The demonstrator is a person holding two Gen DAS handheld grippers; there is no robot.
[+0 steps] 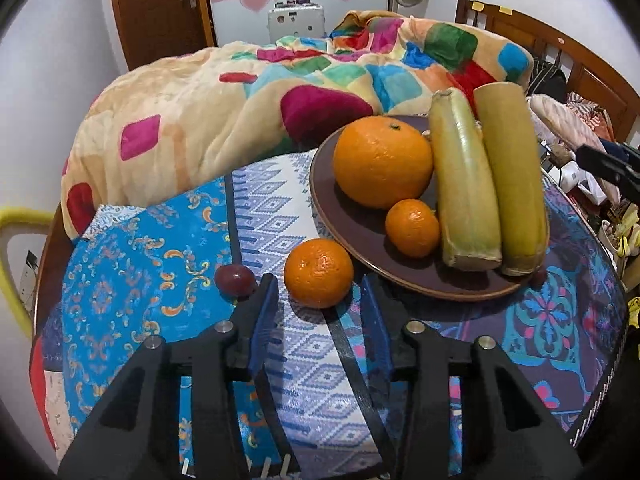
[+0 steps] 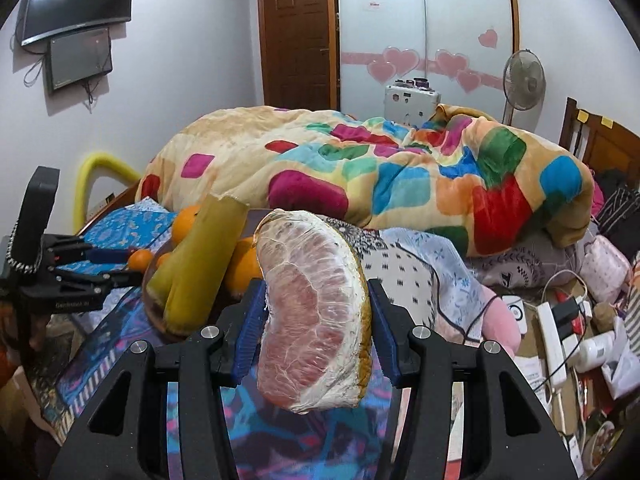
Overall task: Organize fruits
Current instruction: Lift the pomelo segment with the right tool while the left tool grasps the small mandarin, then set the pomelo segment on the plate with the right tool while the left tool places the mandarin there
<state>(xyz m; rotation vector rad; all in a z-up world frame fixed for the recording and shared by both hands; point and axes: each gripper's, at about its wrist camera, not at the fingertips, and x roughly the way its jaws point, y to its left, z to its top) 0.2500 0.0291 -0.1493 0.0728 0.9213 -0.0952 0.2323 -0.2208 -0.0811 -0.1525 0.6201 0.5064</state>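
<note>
A brown plate point(image 1: 360, 236) on the patterned table holds a large orange point(image 1: 382, 160), a small mandarin point(image 1: 412, 227) and two yellow-green stalk pieces point(image 1: 466, 184). A loose mandarin point(image 1: 319, 273) lies on the cloth just ahead of my open, empty left gripper point(image 1: 320, 286). A dark red grape point(image 1: 234, 279) lies left of the left finger. My right gripper point(image 2: 316, 292) is shut on a peeled pink pomelo wedge point(image 2: 312, 320), held above the table, right of the plate point(image 2: 154, 312). The left gripper point(image 2: 96, 268) shows at the left of the right wrist view.
A colourful quilt point(image 1: 240, 100) is heaped on the bed behind the table. A yellow chair back point(image 1: 16, 240) stands at the left edge. Cables, a power strip point(image 2: 554, 344) and clutter lie to the right of the table.
</note>
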